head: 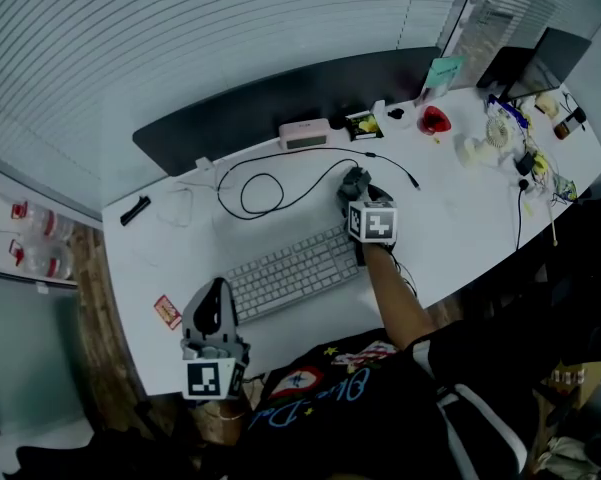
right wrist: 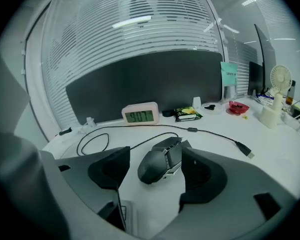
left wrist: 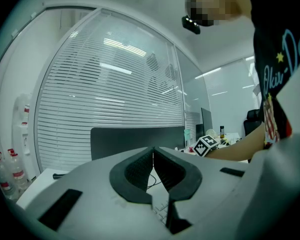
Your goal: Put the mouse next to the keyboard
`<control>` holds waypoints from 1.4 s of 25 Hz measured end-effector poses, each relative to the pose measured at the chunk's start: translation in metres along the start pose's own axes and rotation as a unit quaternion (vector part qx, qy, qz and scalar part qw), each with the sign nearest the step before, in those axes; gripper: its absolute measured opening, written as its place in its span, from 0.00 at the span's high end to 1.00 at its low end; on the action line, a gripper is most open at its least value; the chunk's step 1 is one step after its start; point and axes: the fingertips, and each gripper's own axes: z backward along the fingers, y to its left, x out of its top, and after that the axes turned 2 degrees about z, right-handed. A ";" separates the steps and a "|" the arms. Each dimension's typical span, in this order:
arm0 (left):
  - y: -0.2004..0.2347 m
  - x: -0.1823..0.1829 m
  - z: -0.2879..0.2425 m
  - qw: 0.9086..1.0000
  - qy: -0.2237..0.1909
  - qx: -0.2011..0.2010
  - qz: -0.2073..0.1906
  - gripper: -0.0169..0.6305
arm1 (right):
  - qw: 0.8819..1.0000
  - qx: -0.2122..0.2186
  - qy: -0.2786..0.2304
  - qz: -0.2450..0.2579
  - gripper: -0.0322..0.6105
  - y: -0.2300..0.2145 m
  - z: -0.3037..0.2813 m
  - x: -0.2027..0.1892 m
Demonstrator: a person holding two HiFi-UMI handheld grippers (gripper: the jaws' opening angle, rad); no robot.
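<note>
The dark grey mouse (right wrist: 162,159) lies on the white desk (head: 450,218), just past the right end of the white keyboard (head: 290,273), its cable trailing off behind it. My right gripper (right wrist: 155,176) stands open around it: the left pad is clearly apart from it and the right pad sits close beside it. In the head view the mouse (head: 352,177) shows just ahead of the right gripper (head: 360,196). My left gripper (head: 212,308) is shut on nothing, near the desk's front left edge; its gripper view shows the left gripper (left wrist: 153,156) with pads pressed together above some keyboard keys (left wrist: 159,211).
A pink clock (head: 304,134) and a snack packet (head: 364,124) stand behind the mouse, before a black panel (head: 280,98). The mouse cable (head: 270,183) loops left of them. A red bowl (head: 433,120), a small fan (head: 500,128) and clutter fill the far right.
</note>
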 end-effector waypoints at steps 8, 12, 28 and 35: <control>0.019 -0.010 -0.007 1.000 0.003 -0.004 0.019 0.97 | 0.997 -0.045 0.053 -0.040 0.50 -0.017 -0.034 -0.004; 0.027 -0.015 -0.007 0.999 0.004 -0.005 0.032 0.97 | 0.994 -0.075 0.073 -0.042 0.49 -0.022 -0.044 -0.001; 0.046 -0.030 0.000 0.998 0.008 0.006 0.057 0.97 | 0.979 -0.162 0.123 -0.030 0.45 -0.034 -0.063 -0.007; 0.047 -0.032 0.001 0.998 0.010 0.008 0.059 0.97 | 0.975 -0.172 0.128 -0.065 0.43 -0.037 -0.064 -0.009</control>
